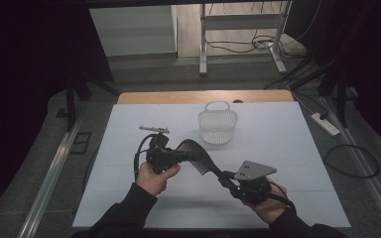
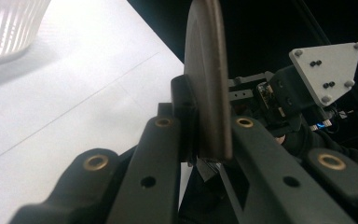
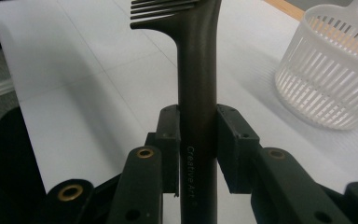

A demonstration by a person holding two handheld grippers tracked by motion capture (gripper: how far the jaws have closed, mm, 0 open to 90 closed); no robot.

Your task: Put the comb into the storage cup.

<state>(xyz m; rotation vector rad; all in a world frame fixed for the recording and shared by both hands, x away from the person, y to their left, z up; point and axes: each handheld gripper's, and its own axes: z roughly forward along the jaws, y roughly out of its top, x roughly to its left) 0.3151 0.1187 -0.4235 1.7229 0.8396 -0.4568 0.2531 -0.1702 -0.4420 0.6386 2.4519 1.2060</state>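
Note:
A dark brown comb (image 1: 199,154) hangs above the white table cover (image 1: 278,148), held between both grippers. My left gripper (image 1: 186,156) is shut on the comb's broad curved end; in the left gripper view the comb (image 2: 207,79) stands edge-on between the pads of my left gripper (image 2: 212,135). My right gripper (image 1: 223,177) is shut on the handle. In the right gripper view the handle (image 3: 196,88) runs up from my right gripper (image 3: 198,128), with the teeth (image 3: 158,9) at the top. The right gripper's grey plate (image 2: 326,70) shows beyond the comb.
A white slatted basket (image 1: 218,126) stands upright at the back middle of the cover, also seen as the basket (image 3: 335,74) to the right of the handle. A wooden table edge (image 1: 178,96) lies behind it. A power strip (image 1: 327,124) and cables lie on the floor at the right.

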